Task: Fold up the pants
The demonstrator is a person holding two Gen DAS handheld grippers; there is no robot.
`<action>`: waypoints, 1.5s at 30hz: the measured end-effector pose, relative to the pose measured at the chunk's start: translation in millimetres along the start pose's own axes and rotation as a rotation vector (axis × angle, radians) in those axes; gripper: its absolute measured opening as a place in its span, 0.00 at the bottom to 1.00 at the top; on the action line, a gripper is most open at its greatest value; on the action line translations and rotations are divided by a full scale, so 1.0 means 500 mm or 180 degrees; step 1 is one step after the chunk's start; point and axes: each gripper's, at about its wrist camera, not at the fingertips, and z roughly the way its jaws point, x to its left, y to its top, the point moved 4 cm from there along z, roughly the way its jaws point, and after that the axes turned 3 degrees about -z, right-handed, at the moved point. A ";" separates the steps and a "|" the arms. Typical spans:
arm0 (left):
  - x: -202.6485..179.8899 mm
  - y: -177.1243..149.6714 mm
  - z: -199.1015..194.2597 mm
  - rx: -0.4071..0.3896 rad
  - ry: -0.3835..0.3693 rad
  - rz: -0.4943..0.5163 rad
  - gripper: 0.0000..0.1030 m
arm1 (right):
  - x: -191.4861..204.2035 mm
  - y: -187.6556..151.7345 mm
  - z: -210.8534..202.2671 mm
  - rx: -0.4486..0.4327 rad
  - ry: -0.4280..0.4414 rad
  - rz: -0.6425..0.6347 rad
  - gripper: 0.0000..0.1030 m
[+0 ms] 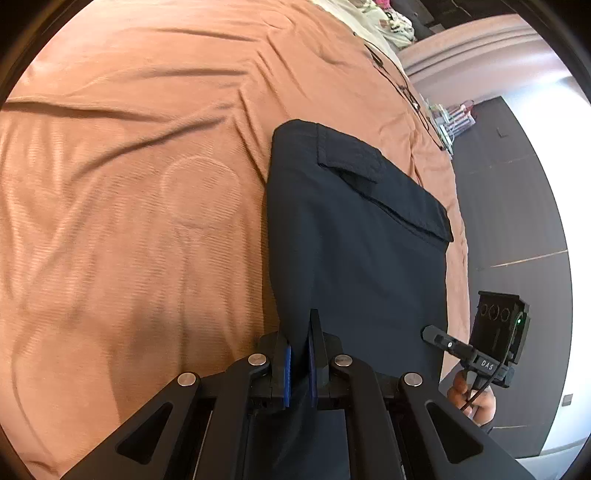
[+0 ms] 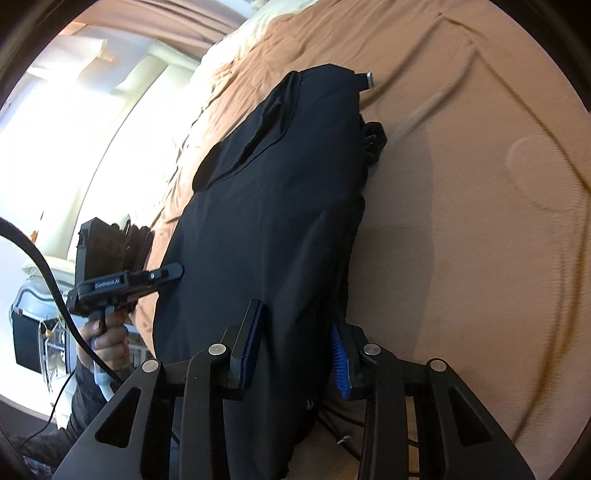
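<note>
Dark navy pants (image 1: pixel 351 240) lie lengthwise on an orange bed cover (image 1: pixel 129 203), with a pocket flap at the far end. My left gripper (image 1: pixel 299 328) is shut on the near end of the pants, and fabric shows between its blue pads. In the right wrist view the pants (image 2: pixel 266 221) run under my right gripper (image 2: pixel 295 317). Its jaws stand apart with bunched fabric between them, and the pads do not visibly clamp it. Each view shows the other gripper beside the pants, the right gripper (image 1: pixel 430 332) and the left gripper (image 2: pixel 170 271), each held by a hand.
The bed's edge drops to a dark floor (image 1: pixel 517 221) on the right of the left wrist view. Cream pillows (image 1: pixel 373 18) lie at the bed's far end. A thin black cable (image 1: pixel 406 96) lies on the cover. A black strap (image 2: pixel 375 140) sticks out beside the pants. A bright window (image 2: pixel 74 110) is behind.
</note>
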 end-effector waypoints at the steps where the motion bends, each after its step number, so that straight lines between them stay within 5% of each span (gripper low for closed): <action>1: 0.002 0.001 0.001 0.0010 -0.0017 -0.0007 0.07 | -0.002 0.003 0.003 0.0009 -0.0011 0.0005 0.32; 6: -0.002 -0.002 0.025 0.0086 0.0075 0.0036 0.07 | -0.045 0.015 -0.015 -0.0052 -0.0122 0.0118 0.58; 20: 0.015 0.015 0.062 0.0110 -0.0102 -0.0147 0.14 | -0.084 0.054 0.059 -0.0019 0.0435 0.0303 0.58; 25: 0.007 0.006 0.039 -0.0009 -0.0114 -0.0108 0.09 | -0.090 0.064 0.073 -0.0013 0.0512 0.0268 0.27; 27: -0.002 0.003 0.022 -0.0062 -0.0154 -0.0070 0.08 | -0.078 0.066 0.060 -0.0092 0.0551 0.0192 0.22; 45: -0.097 -0.046 -0.229 -0.0634 -0.0160 0.0248 0.07 | 0.071 0.057 -0.039 -0.0481 0.0785 -0.0355 0.19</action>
